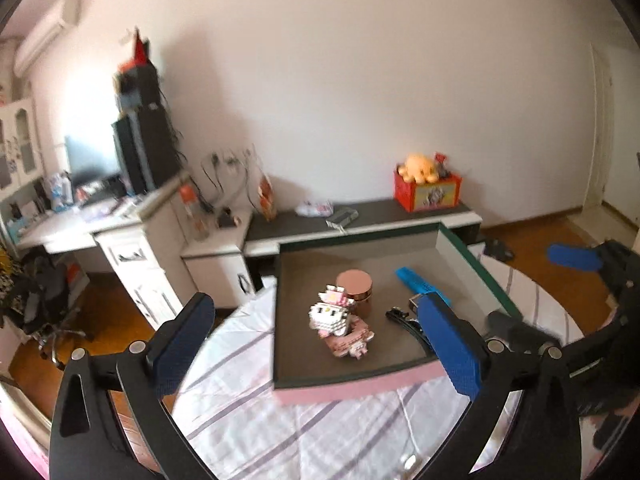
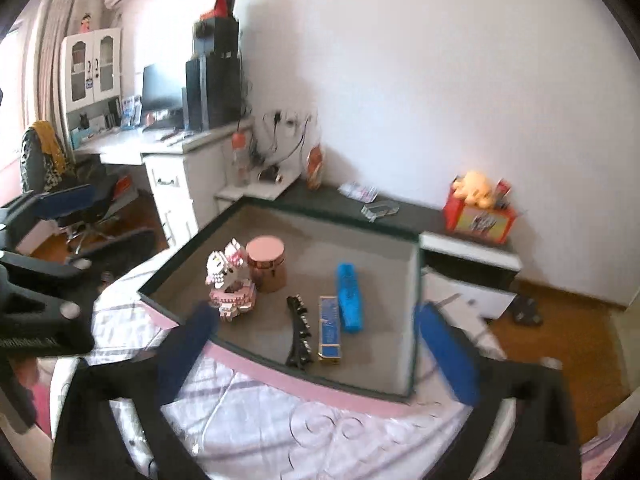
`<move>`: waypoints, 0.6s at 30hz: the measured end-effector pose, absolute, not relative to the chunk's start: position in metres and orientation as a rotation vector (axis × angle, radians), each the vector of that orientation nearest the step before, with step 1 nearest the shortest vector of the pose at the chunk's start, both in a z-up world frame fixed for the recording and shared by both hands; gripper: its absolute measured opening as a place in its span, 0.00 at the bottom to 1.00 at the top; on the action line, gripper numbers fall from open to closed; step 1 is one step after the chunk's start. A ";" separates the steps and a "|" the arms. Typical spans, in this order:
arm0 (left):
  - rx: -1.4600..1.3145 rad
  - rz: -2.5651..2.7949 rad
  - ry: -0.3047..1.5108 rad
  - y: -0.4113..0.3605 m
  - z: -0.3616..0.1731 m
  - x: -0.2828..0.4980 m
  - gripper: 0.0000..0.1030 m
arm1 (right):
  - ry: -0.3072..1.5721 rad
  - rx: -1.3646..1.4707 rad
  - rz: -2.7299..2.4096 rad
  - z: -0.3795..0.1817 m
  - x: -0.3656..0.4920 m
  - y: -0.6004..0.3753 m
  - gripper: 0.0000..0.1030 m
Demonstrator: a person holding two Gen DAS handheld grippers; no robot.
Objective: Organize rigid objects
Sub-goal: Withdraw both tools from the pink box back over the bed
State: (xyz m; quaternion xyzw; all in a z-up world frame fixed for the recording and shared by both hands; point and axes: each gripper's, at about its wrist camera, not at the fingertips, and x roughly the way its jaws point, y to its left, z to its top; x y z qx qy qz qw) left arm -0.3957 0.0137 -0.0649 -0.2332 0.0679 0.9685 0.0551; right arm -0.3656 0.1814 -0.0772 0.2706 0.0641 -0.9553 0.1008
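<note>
A shallow pink-sided box (image 1: pixel 344 390) (image 2: pixel 280 378) lies on the striped bedsheet. Inside it are a pink-white brick figure (image 1: pixel 340 324) (image 2: pixel 230 280), a rose-gold round tin (image 1: pixel 354 285) (image 2: pixel 266 258), a blue case (image 1: pixel 416 282) (image 2: pixel 350 298), a black comb-like piece (image 1: pixel 404 318) (image 2: pixel 300 330) and a blue-gold flat box (image 2: pixel 330 330). My left gripper (image 1: pixel 320 352) is open and empty, held above the box's near edge. My right gripper (image 2: pixel 316 352) is open and empty over the box's near side. Each gripper shows at the other view's edge.
A striped bed surface (image 1: pixel 280 432) carries the box. Behind are a low dark-topped cabinet (image 1: pixel 360 216) with a red toy box (image 1: pixel 426 190), a white desk (image 1: pixel 100 228) with monitor and speakers, an office chair (image 2: pixel 60 200), and wooden floor (image 2: pixel 568 332).
</note>
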 end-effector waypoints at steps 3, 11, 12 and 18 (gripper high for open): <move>-0.631 2.984 0.211 0.005 -0.055 -0.356 1.00 | 0.154 0.734 -2.845 -0.063 -0.338 0.184 1.00; -0.500 3.006 0.218 -0.003 -0.044 -0.268 1.00 | 0.205 0.586 -2.923 -0.041 -0.252 0.178 1.00; -0.489 3.013 0.221 -0.004 -0.043 -0.259 1.00 | 0.208 0.564 -2.938 -0.039 -0.243 0.177 1.00; -0.419 3.049 0.233 -0.013 -0.041 -0.209 1.00 | 0.195 0.511 -2.981 -0.036 -0.202 0.177 1.00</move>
